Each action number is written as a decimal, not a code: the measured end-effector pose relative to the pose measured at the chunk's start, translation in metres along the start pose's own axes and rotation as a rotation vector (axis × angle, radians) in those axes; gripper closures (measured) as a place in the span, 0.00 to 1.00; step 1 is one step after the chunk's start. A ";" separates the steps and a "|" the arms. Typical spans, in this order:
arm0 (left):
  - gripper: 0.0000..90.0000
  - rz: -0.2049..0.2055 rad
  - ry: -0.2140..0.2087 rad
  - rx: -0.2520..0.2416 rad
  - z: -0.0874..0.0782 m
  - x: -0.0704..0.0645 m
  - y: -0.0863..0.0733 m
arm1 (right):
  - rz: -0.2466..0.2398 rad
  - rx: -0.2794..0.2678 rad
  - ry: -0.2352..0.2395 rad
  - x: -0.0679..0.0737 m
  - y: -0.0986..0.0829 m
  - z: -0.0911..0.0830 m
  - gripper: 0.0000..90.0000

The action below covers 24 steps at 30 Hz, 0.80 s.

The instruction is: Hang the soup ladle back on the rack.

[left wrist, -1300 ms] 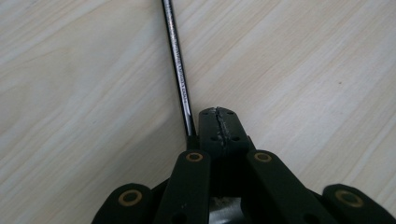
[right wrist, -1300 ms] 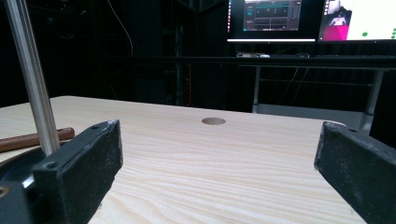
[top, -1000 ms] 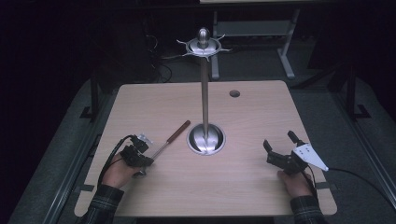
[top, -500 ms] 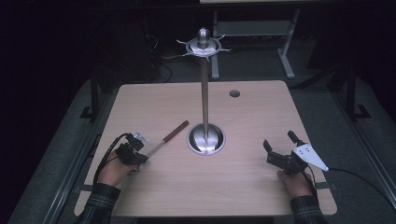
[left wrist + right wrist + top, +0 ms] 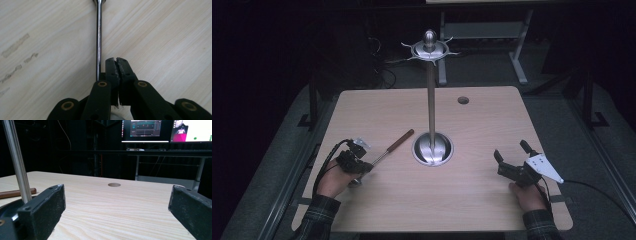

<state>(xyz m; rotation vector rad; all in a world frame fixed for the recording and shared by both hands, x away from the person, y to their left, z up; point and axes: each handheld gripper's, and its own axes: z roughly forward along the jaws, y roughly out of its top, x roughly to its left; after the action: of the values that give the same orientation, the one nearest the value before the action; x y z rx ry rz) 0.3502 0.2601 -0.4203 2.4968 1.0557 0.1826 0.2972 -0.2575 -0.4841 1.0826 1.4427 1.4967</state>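
A long utensil with a brown wooden handle and a chrome shaft lies on the wooden table, slanting from the left front toward the stand. My left gripper hovers over its near end, pointing along it. Seen from the left gripper view, the left gripper has its jaws pressed together, and the shaft runs just beside and under them. I cannot tell whether they pinch any part of it. My right gripper rests at the right front, wide open around nothing.
A tall chrome stand with a round base and a ring of hooks on top rises mid-table; its pole is left of the right gripper. A cable hole lies at the back. Monitors glow beyond the table.
The left hand and its gripper have shifted slightly left and toward the near edge. The utensil, the stand and the right gripper are where they were.
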 end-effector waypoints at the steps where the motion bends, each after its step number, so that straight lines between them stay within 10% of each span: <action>1: 0.97 0.001 -0.003 -0.004 -0.001 0.000 0.002 | 0.000 0.000 0.000 0.000 0.000 0.000 0.00; 24: 0.68 0.025 -0.038 -0.011 0.012 0.016 0.056 | -0.002 0.002 0.000 0.000 0.000 0.000 0.00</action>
<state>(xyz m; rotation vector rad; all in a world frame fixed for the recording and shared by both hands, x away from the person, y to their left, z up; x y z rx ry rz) 0.4011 0.2331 -0.4076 2.4948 1.0060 0.1477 0.2972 -0.2575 -0.4842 1.0815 1.4448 1.4938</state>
